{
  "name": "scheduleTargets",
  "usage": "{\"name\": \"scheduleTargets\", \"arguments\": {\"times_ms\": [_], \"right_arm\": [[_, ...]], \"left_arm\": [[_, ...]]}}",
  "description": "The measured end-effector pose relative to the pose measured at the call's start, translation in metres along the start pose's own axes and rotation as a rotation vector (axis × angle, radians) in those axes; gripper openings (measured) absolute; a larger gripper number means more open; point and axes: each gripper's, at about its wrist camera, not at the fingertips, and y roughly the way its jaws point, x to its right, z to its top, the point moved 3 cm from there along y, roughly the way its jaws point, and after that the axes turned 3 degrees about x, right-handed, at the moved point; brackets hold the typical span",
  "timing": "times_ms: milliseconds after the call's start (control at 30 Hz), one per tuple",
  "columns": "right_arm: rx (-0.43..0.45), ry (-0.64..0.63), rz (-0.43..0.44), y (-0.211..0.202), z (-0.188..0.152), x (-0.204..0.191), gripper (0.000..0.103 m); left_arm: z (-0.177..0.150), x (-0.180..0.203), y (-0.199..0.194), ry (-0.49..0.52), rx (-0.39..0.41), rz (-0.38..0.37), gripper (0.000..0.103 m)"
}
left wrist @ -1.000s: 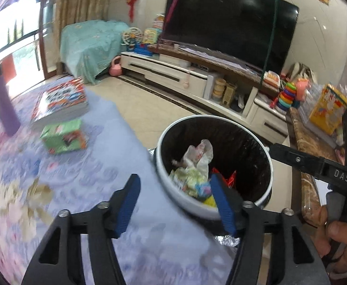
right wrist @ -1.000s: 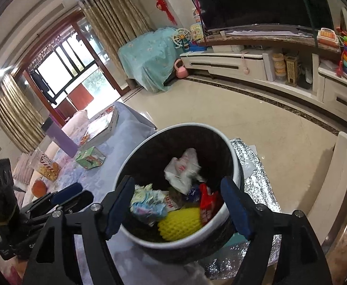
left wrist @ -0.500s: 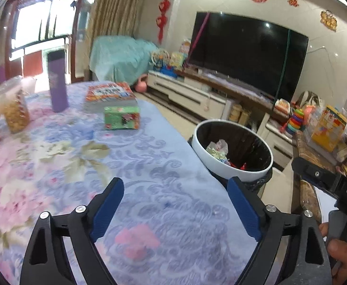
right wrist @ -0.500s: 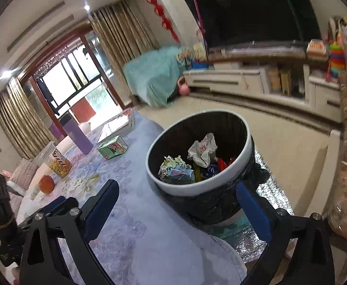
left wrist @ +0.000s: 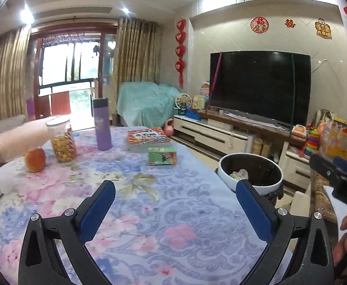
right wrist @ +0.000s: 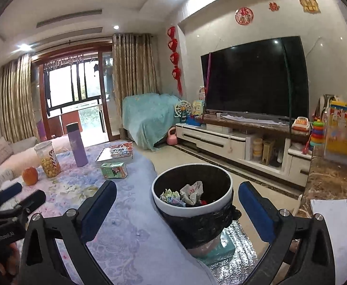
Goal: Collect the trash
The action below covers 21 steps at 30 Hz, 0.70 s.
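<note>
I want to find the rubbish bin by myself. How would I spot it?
Find the big table with the flowery cloth. The bin stands on the floor right beside its edge, on the television's side. It is round with a white rim, lined with a black bag, with crumpled wrappers inside.

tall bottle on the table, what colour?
Purple bottle with a dark cap, standing upright. Clearest in the right wrist view.

Trash bin (right wrist: 217,205) sits upright at lower center of the right wrist view, just off the table edge: white rim, black bag liner bunched round the outside. Crumpled wrappers (right wrist: 181,196) are piled low inside. In the left wrist view it's at right of center (left wrist: 230,178).
</note>
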Motion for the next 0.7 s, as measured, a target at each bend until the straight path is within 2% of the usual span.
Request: {"name": "scheduleTargets", "arguments": {"times_ms": [200,700], "right_arm": [[-0.006,0.031,-0.009,0.003,-0.018,-0.004,0.103],[-0.021,0.027,-0.01,0.002,-0.033,-0.01,0.103]], "left_arm": [[-0.011,0.006,-0.005,0.023,0.019,0.056,0.103],[-0.015,0.003,0.0,0.029,0.041,0.084,0.103]]}}
